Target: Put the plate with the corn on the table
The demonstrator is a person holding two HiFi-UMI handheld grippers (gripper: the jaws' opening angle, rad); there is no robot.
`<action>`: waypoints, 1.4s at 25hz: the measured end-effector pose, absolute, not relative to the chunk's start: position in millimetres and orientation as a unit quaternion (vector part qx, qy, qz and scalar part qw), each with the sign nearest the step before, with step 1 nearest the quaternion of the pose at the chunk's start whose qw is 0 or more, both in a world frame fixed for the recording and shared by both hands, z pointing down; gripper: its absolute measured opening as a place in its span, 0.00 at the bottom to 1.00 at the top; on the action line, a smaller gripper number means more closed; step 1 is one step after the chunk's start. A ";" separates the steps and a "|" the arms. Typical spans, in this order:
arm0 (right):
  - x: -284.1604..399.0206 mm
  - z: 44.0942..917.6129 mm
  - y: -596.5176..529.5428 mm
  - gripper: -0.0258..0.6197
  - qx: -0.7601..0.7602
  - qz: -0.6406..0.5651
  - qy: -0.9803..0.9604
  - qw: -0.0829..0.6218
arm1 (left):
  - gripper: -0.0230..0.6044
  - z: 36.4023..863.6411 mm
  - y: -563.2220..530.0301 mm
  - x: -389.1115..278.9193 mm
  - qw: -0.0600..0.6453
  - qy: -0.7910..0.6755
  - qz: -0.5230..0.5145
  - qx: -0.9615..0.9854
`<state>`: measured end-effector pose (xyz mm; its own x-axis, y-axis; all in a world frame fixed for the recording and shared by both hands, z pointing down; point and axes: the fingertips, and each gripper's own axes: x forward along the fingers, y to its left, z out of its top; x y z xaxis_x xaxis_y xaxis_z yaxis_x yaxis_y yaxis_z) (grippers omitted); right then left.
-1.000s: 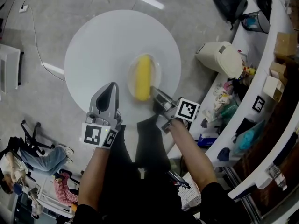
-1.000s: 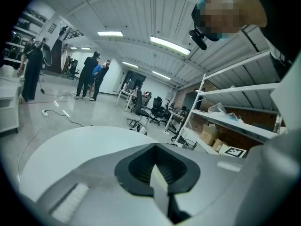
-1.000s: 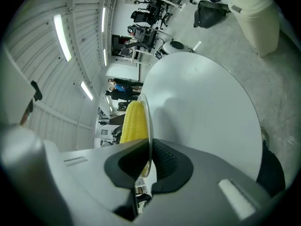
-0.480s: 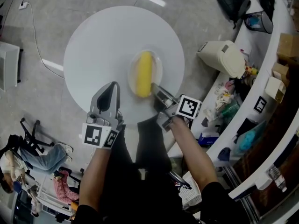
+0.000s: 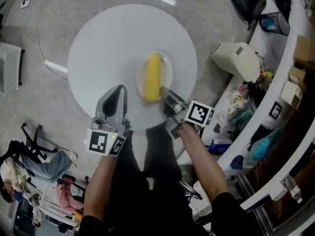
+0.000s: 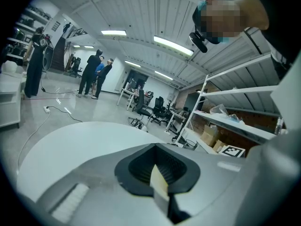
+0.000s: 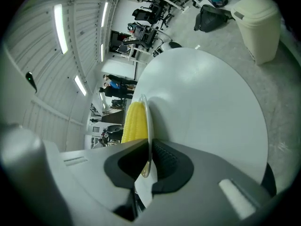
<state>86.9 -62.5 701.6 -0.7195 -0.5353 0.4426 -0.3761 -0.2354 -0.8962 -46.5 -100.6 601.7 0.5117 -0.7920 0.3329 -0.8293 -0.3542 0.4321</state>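
Head view looks steeply down; both gripper views skim the same table [image 5: 98,43].

I see a small, shallow, pale plate [image 5: 168,72] over the round white table [image 5: 108,43], right of its centre and toward the edge nearest me. One yellow corn cob [image 5: 153,76] lies lengthwise on it, covering most of the plate and pointing away from me. The plate's near rim is pinched in my right gripper [image 5: 164,93], edge-on between the jaws. I can't tell whether it rests on the table.
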 end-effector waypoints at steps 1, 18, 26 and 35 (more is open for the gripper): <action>87.6 701.5 -62.4 0.09 -0.377 -0.689 0.617 0.048 | 0.04 602.1 -100.3 -46.4 0.282 -0.493 0.033 0.822; 105.1 707.2 -71.1 0.09 -0.472 -0.629 0.618 -0.006 | 0.04 606.6 -99.2 -42.7 0.289 -0.487 0.033 0.824; 110.4 705.1 -72.7 0.10 -0.501 -0.607 0.617 -0.003 | 0.04 607.6 -98.4 -37.4 0.291 -0.479 0.033 0.827; 116.5 702.5 -69.6 0.14 -0.526 -0.559 0.637 -0.073 | 0.04 609.3 -98.7 -40.7 0.293 -0.480 0.034 0.826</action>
